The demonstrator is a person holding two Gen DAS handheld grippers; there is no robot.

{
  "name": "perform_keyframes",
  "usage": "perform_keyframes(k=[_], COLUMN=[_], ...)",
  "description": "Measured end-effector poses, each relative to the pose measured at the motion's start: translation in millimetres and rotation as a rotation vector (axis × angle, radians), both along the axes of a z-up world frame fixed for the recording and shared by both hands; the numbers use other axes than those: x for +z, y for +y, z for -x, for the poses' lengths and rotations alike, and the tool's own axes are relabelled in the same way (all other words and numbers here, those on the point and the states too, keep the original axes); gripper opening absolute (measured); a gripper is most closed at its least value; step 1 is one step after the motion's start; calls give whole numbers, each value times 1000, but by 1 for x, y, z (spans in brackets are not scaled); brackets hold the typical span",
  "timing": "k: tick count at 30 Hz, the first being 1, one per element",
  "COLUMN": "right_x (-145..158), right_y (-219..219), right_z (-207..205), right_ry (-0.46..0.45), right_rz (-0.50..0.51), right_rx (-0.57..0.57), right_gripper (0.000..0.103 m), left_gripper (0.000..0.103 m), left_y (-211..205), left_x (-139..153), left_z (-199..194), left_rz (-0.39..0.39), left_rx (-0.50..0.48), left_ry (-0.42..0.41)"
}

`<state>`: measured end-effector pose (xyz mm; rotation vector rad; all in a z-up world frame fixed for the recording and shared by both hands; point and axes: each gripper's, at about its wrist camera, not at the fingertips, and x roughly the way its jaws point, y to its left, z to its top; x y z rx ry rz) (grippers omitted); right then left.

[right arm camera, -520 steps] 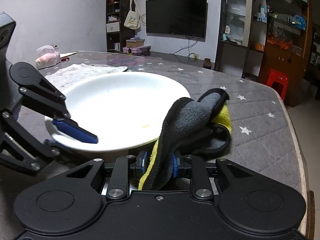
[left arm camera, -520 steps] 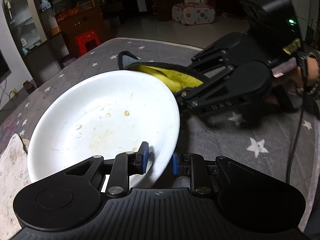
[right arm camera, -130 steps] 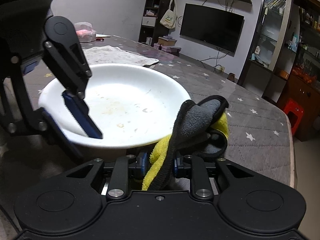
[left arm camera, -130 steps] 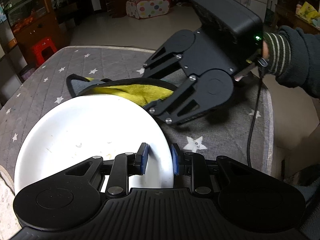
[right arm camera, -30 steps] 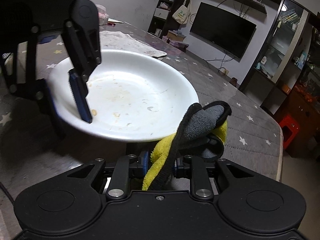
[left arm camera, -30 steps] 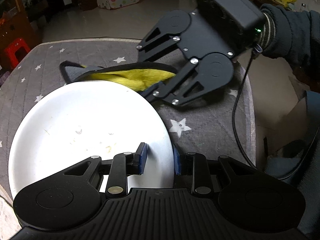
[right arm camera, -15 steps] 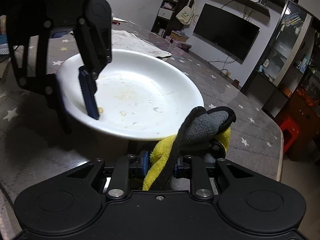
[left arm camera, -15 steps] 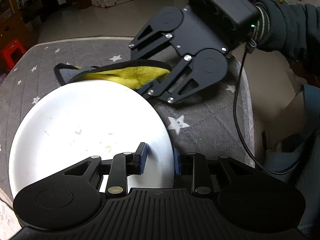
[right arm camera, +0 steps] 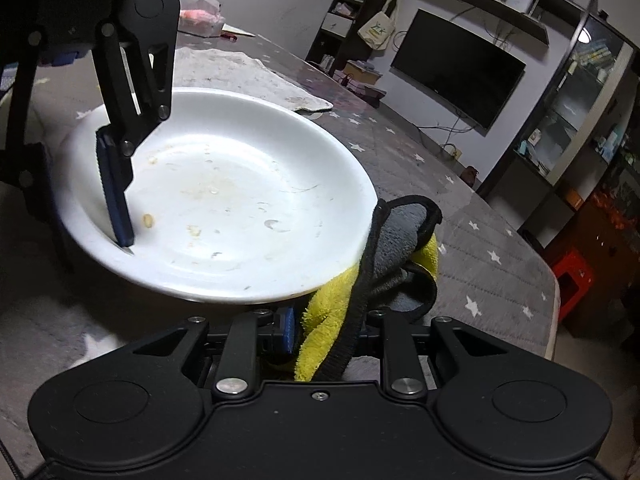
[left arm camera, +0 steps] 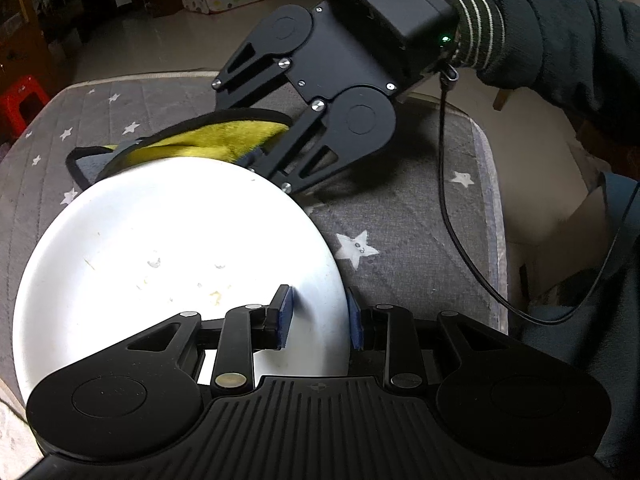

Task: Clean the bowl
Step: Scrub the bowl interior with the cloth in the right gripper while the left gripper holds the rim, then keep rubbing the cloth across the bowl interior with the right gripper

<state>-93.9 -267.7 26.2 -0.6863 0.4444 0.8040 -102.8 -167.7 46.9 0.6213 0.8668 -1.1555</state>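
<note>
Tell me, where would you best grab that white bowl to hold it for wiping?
By its thin rim, as the left gripper does now: one finger inside the bowl, one outside, coming from the side opposite the cloth. The shallow, flaring wall offers nothing else narrow enough to pinch, and this probably leaves the soiled inside open.

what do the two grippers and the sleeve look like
Both grippers are matte black with silver screws and blue finger pads. The left gripper has a ribbed base. The right gripper has a boxy body, green light and black cable. The sleeve is dark with a striped cuff.

bowl (right arm camera: 248, 184): glossy white ceramic | cloth (right arm camera: 400, 240): fuzzy microfibre | tbl cover (left arm camera: 400, 216): quilted fabric
</note>
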Motion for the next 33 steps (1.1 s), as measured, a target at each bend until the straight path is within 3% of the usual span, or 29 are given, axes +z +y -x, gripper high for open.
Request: perform_keyframes(k=[10,20,33], right_x=[-1,0,2], right_y=[4,5,4], right_z=[-5,-1,13], right_ry=[-4,10,20], right_rz=[0,-19,-31], right_rx=[-9,-44,-60], right_gripper=[25,25,25], left_gripper=[30,33,35], left_y=[-6,-17,-18], left_x=[4,10,12], left_z=[-2,-12,-7], left_rz=[-6,39,54], left_rx=[53,125,128], left_ry=[3,14,-7])
